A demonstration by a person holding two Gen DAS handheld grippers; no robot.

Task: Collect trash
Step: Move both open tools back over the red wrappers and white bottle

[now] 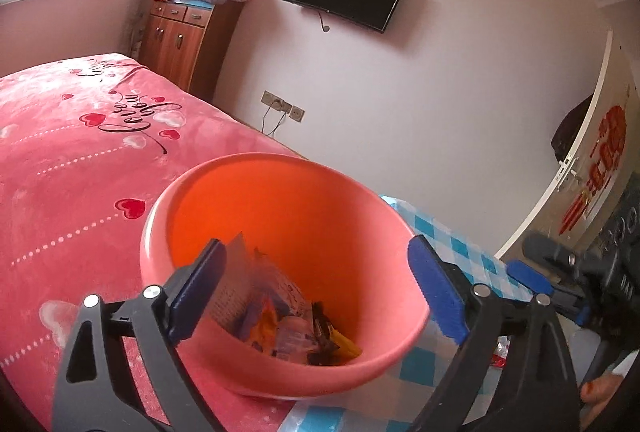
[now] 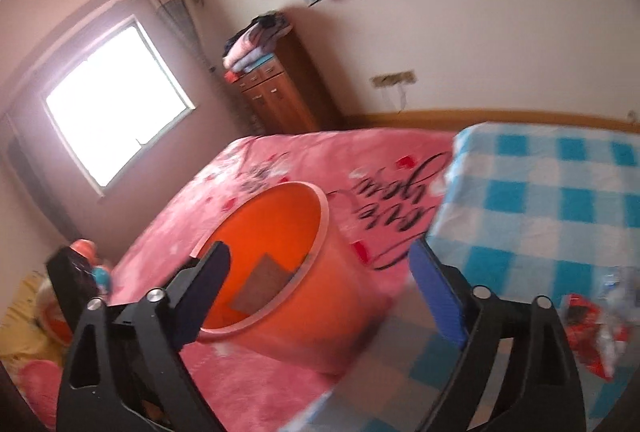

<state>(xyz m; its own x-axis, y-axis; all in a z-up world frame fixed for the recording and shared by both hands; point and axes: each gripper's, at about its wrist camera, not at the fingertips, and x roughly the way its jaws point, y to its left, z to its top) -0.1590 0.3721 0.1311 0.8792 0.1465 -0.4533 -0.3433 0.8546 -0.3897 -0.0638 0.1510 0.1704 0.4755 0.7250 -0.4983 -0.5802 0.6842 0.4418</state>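
Both my left gripper [image 1: 316,292] and right gripper [image 2: 320,292] are spread wide, holding nothing. The orange bin [image 1: 280,200] sits mid-frame, wrappers [image 1: 288,320] inside. Next I'd aim for the crumpled red wrapper [image 2: 588,328], lower right, approaching low and squarely.

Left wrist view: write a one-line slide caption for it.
Open left tongs hover over the orange bin of wrappers, standing on the pink bedspread beside the blue checked cloth.
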